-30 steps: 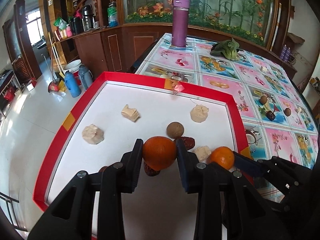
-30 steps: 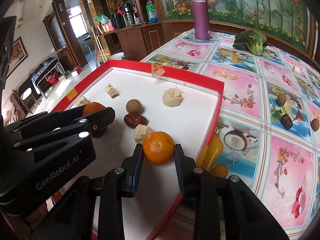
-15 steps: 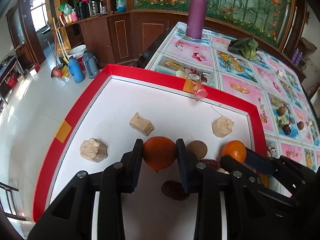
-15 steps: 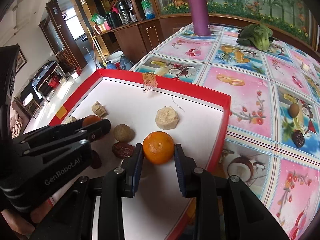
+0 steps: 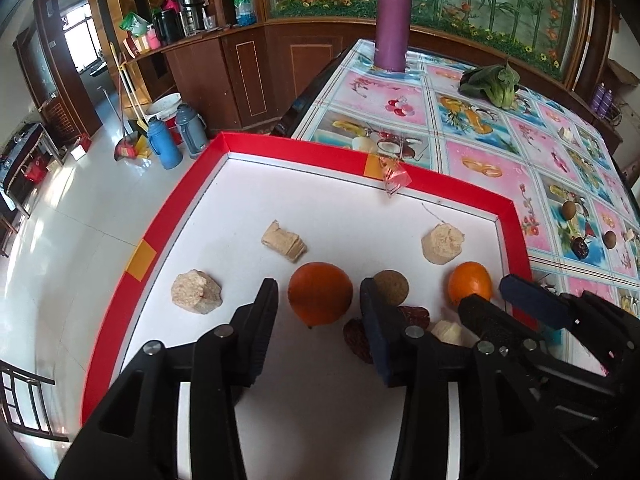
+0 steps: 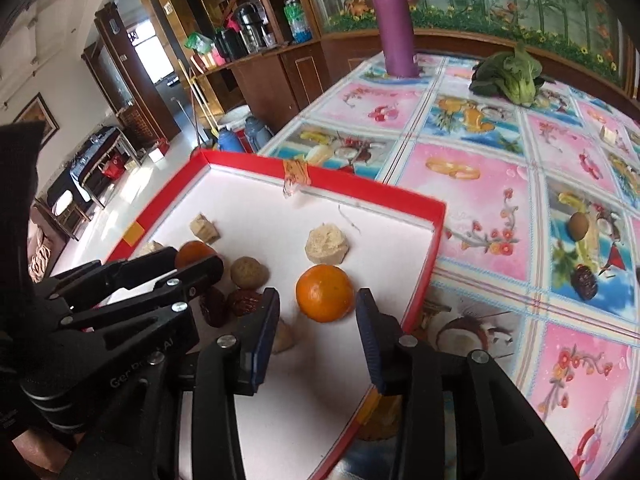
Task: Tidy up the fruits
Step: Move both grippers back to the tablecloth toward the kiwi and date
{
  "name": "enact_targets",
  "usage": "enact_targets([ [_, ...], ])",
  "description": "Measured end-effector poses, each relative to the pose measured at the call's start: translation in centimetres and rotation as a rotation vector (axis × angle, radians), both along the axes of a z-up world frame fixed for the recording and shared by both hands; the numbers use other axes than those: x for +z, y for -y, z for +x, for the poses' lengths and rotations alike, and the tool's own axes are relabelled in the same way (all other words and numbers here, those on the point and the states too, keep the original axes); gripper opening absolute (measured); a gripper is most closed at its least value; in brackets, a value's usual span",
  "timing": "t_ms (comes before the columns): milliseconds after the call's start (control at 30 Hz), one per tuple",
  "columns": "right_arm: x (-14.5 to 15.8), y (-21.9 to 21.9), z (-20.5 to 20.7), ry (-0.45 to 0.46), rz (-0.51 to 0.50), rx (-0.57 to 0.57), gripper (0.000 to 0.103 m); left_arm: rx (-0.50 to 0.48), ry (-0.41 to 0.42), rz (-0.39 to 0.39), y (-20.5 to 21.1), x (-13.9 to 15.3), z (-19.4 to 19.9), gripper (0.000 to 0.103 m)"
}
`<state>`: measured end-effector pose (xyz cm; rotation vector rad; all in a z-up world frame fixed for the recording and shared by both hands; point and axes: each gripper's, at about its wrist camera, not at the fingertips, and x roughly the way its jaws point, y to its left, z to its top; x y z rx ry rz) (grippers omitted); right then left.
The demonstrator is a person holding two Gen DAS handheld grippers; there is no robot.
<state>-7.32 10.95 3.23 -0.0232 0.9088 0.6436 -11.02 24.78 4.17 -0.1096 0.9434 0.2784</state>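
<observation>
**Inspector:** The state of the left gripper (image 5: 319, 294) is to be recorded.

**Assistant:** Its jaws are set apart, with a clear gap seen on either side of the larger orange (image 5: 320, 298). Nothing is gripped. The fruit is judged to have been set down on the white floor of the red-rimmed tray (image 5: 172, 208), though contact beneath it cannot be confirmed.

**Inspector:** And the right gripper (image 6: 318, 304)?

**Assistant:** It is likewise spread wide, with the smaller orange (image 6: 325, 293) flanked but not touched. That orange lies near the tray's right wall.

**Inspector:** Why is such a placement judged deliberate?

**Assistant:** The two oranges are laid in one row across the tray, with the round brown fruit (image 5: 391, 288) between them. Sorting by kind is suggested. The red dates (image 6: 244, 301) are clustered just behind that row, and the pale crumbly pieces (image 5: 443, 243) are kept farther up the tray.

**Inspector:** Is anything outstanding?

**Assistant:** Loose fruits (image 6: 579, 225) are noted on the patterned tablecloth (image 6: 480, 168), well apart from the tray. The task is therefore judged incomplete.
</observation>
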Motion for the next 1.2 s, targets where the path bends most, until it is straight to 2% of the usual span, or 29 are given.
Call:
enact_targets([
  [133,1.5,1.6,-0.6,0.037,0.042,-0.011,0.046,0.003,0.041,0.019,0.8,1.3,-1.0,0.066],
  [300,2.3,4.3,-0.9,0.058,0.068,-0.041,0.047,-0.010,0.064,0.018,2.3,2.1,-2.0,0.069],
  [433,2.5,8.4,-0.6,0.065,0.089,-0.090,0.048,-0.037,0.065,0.023,3.8,2.2,-2.8,0.074],
  [567,2.1,13.1,-0.1,0.066,0.086,-0.178,0.050,-0.086,0.062,0.021,6.1,2.3,-3.1,0.075],
  [833,0.8,21.9,0.9,0.050,0.064,-0.358,0.050,-0.249,0.067,0.048,12.7,3.1,-2.5,0.078],
  [1033,0.0,25.6,2.6,0.043,0.035,-0.438,0.050,-0.334,0.037,0.067,16.4,2.7,-1.3,0.079],
  [1200,-0.3,26.6,4.8,0.027,0.023,-0.457,0.050,-0.387,0.012,0.067,18.7,2.4,0.5,0.079],
])
